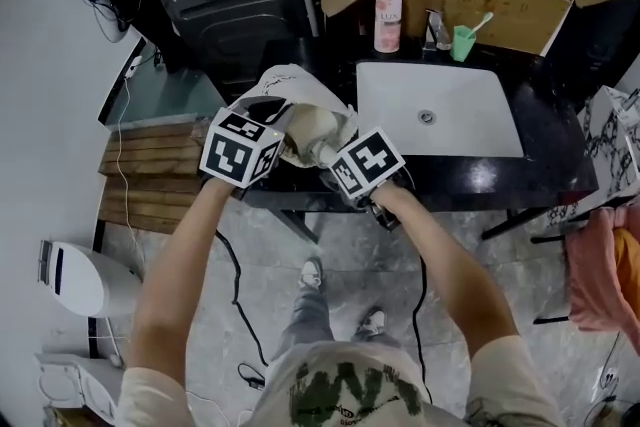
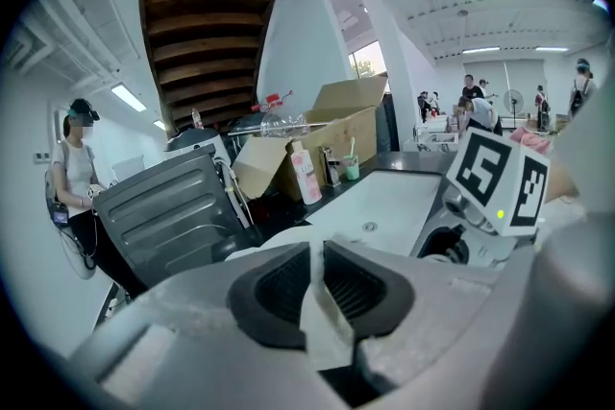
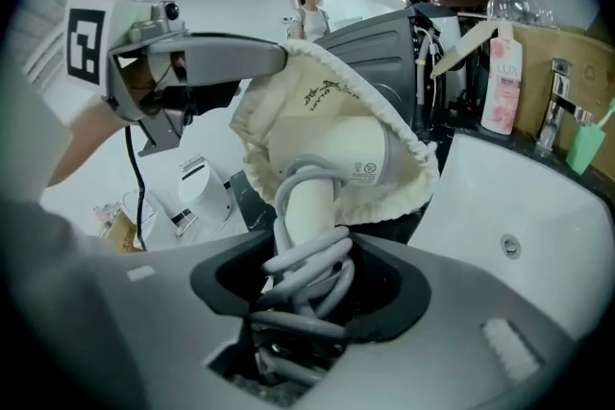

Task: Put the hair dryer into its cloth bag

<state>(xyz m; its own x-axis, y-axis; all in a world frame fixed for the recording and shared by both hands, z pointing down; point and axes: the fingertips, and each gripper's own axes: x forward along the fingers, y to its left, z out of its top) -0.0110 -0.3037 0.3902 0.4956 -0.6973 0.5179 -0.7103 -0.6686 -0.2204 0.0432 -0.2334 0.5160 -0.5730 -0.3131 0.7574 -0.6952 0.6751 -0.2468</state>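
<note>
The left claw point(image 2: 315, 276) is clamped on the rim of the cloth bag point(image 3: 322, 91), holding its mouth wide. The right claw point(image 3: 309, 291) grips the hair dryer point(image 3: 336, 154) by its handle, so the head, just ahead of it, sits inside that mouth.

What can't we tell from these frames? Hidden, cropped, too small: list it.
- Front end of the hair dryer: right gripper view, inside the cloth bag; depth unclear.
- Plug of the cord: right gripper view, buried in coils at the right gripper.
- Mouth of the cloth bag: left gripper view, left gripper body blocks all but a pinched strip.
- Both jaws: head view, under marker cubes.
- Dryer label: print too small.
</note>
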